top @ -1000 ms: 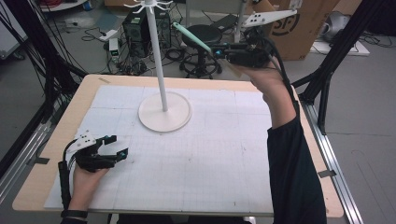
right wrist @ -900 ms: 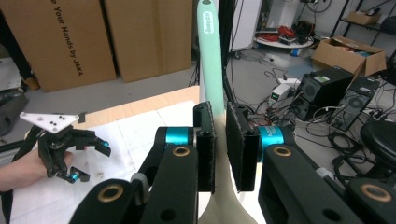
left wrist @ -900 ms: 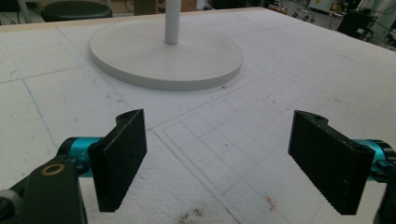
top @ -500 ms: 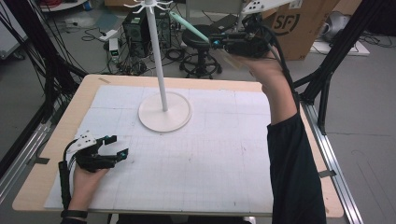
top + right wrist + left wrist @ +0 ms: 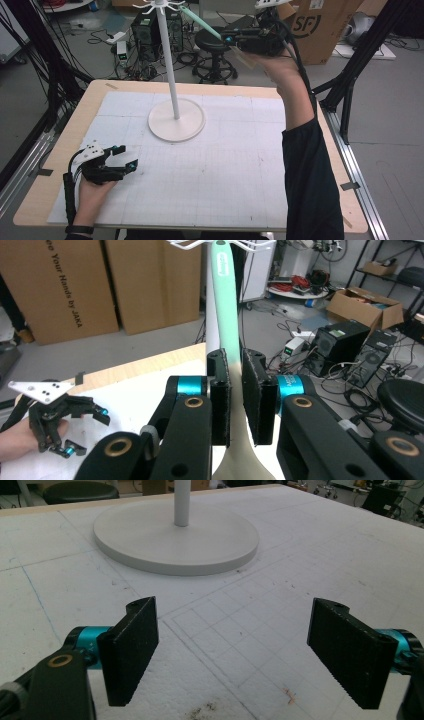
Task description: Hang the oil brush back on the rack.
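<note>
A white stand with a round base (image 5: 176, 120) and a thin pole (image 5: 169, 60) carries wire hooks (image 5: 160, 5) at its top. My right gripper (image 5: 229, 37) is held high behind the table's far edge, shut on a utensil with a mint-green handle (image 5: 200, 21). The handle's end points at the hooks. In the right gripper view the jaws of the right gripper (image 5: 236, 395) clamp the handle (image 5: 225, 300) just above the utensil's cream head, and its tip reaches the hooks (image 5: 220, 244). My left gripper (image 5: 126, 157) rests open on the mat at the front left, empty (image 5: 240, 655).
A white gridded mat (image 5: 225, 170) covers the wooden table. Behind the table stand a black stool (image 5: 214, 42), computer cases, cables and cardboard boxes (image 5: 315, 25). The stand's base (image 5: 175, 535) lies just ahead of the left gripper.
My right gripper has risen and shifted slightly left with the utensil, bringing the handle's tip up to the stand's hooks. The left gripper has stayed put.
</note>
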### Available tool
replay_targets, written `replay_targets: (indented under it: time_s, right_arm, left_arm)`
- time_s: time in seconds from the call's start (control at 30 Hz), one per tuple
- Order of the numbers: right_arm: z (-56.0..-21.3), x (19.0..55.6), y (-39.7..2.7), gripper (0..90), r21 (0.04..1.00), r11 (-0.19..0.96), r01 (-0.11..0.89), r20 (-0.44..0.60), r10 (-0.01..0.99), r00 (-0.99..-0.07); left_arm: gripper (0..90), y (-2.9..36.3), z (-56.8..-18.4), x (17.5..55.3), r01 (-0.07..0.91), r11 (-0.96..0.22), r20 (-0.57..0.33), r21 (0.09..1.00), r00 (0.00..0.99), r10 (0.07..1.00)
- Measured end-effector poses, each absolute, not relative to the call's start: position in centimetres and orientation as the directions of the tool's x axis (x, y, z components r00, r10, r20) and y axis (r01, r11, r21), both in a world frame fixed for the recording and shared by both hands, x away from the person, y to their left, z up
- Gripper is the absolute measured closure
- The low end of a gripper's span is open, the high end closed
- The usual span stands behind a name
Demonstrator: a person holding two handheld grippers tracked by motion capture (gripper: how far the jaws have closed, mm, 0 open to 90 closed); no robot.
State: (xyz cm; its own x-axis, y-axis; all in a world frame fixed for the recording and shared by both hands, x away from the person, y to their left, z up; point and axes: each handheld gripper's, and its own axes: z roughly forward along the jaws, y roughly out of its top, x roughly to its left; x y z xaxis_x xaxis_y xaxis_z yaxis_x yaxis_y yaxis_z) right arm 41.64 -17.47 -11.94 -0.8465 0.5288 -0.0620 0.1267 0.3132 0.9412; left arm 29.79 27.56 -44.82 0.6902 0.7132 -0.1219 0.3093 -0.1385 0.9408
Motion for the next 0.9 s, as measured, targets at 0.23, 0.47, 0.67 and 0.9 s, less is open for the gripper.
replay_targets:
  time_s: [0.23, 0.47, 0.67, 0.9]
  right_arm:
    - [-12.11, 41.86, -17.05, 83.0, 0.937, 0.323, 0.130, -0.062, 0.523, -0.850]
    - [-12.24, 41.84, -16.72, 83.0, 0.936, 0.327, 0.132, -0.063, 0.524, -0.850]
    - [-12.02, 41.94, -17.15, 83.0, 0.947, 0.299, 0.120, -0.066, 0.542, -0.838]
    - [-12.29, 42.16, -17.14, 83.0, 0.943, 0.303, 0.139, -0.047, 0.536, -0.843]
  left_arm:
    - [21.4, 27.54, -44.82, 29.79, 0.306, -0.146, -0.114, 0.941, 0.692, 0.713]
    - [21.5, 27.49, -44.82, 29.74, 0.307, -0.143, -0.117, 0.941, 0.691, 0.714]
    - [21.5, 27.49, -44.82, 29.75, 0.305, -0.146, -0.114, 0.941, 0.693, 0.712]
    - [21.5, 27.46, -44.82, 29.75, 0.304, -0.145, -0.114, 0.941, 0.694, 0.711]
